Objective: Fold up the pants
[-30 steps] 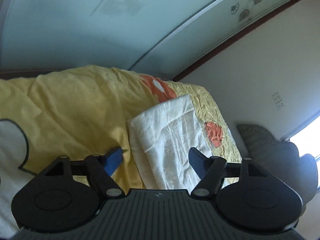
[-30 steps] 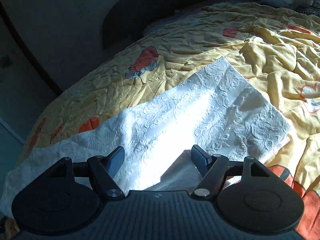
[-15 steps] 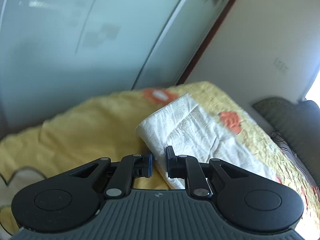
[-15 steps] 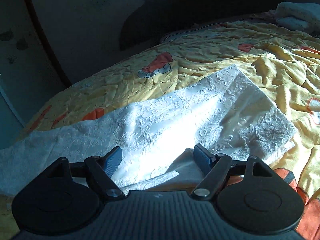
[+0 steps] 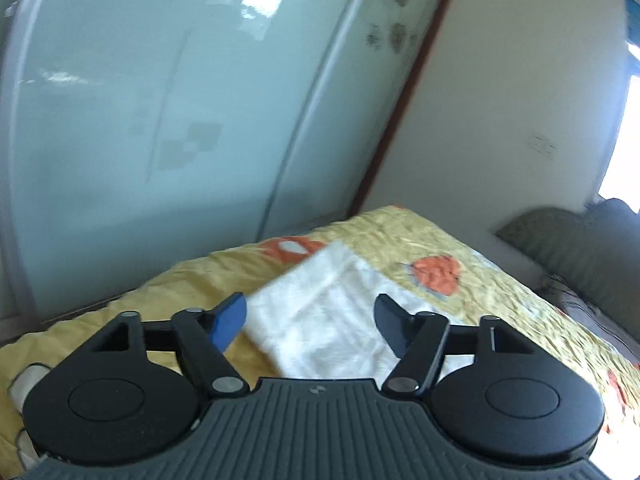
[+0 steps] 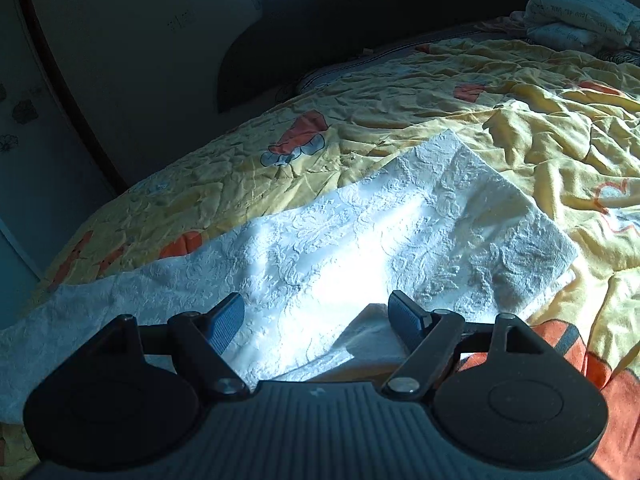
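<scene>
White textured pants [image 6: 360,240] lie folded lengthwise in a long strip on the yellow quilt [image 6: 540,132]. One end of the pants [image 5: 320,312] shows in the left wrist view. My left gripper [image 5: 310,322] is open and empty, raised above that end. My right gripper [image 6: 316,320] is open and empty, just above the near edge of the strip around its middle. A lower layer of the pants [image 6: 372,340] peeks out beneath the top fold.
The bed sits beside a frosted sliding wardrobe door [image 5: 160,100] and a cream wall [image 5: 500,100]. A dark headboard [image 6: 360,8] and folded white linens [image 6: 580,16] are at the far end. Grey cushions [image 5: 580,252] lie at the right.
My left gripper closed half a second ago and has opened again, tilting upward away from the pants' end. My right gripper stayed open and hardly moved.
</scene>
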`<state>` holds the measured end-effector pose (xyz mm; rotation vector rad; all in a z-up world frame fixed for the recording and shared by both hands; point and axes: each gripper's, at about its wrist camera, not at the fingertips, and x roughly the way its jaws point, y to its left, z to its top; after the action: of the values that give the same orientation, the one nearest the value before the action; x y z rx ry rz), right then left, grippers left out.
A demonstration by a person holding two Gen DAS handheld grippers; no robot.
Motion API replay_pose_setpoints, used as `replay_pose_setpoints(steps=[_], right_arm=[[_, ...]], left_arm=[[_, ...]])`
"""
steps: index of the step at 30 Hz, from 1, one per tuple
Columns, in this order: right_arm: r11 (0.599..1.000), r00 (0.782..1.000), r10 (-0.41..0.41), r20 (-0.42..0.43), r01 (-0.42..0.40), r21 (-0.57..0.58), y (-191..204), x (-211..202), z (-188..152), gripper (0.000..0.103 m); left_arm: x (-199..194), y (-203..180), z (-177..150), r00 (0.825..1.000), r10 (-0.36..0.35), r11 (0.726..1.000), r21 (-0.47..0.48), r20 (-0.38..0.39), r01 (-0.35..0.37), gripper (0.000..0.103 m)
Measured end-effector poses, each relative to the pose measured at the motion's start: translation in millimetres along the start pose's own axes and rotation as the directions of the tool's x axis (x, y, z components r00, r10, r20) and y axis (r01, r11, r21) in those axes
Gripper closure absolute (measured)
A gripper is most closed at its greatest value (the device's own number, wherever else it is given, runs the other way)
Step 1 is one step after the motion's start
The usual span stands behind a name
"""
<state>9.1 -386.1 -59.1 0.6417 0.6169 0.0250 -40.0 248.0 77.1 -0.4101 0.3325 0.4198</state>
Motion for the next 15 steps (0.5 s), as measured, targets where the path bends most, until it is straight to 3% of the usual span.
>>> replay_pose_setpoints(steps=[2,5,6,9,12,15], right_arm=[[0.996,0.996,0.086,-0.003,-0.086,0.018,14.3,0.3,2.8,0.023],[0.984,0.983,0.177,-0.049,-0.178,-0.008,48.3,17.5,4.3,0.021],[0.979,0.976,0.202,-0.078,-0.205,-0.023,60.4,27.5,3.9,0.021],[0.979,0.975,0.183,-0.129,-0.193,-0.069,75.9,50.3,0.5,0.021],[0.989,0.979,0.119,-0.164,-0.132,-0.071,59.3,61.5,-4.9,0.022],[0.981,0.978,0.183,-0.099,-0.188,-0.043,23.5,47.1,-9.2,0.024]], left_arm=[[-0.3,-40.0,-8.9,0.991,-0.130,0.987,0.091,-0.018,0.131,0.018],[16.4,-101.9,-33.8,0.945,-0.299,0.922,0.216,-0.136,0.322,0.018],[23.8,-119.8,-42.2,0.932,-0.317,0.900,0.254,-0.175,0.354,0.018],[52.5,-164.3,-71.4,0.910,-0.281,0.854,0.352,-0.306,0.383,0.020],[78.9,-174.8,-97.9,0.885,-0.194,0.847,0.383,-0.422,0.368,0.020],[83.7,-166.8,-112.9,0.893,-0.209,0.817,0.431,-0.398,0.383,0.015]])
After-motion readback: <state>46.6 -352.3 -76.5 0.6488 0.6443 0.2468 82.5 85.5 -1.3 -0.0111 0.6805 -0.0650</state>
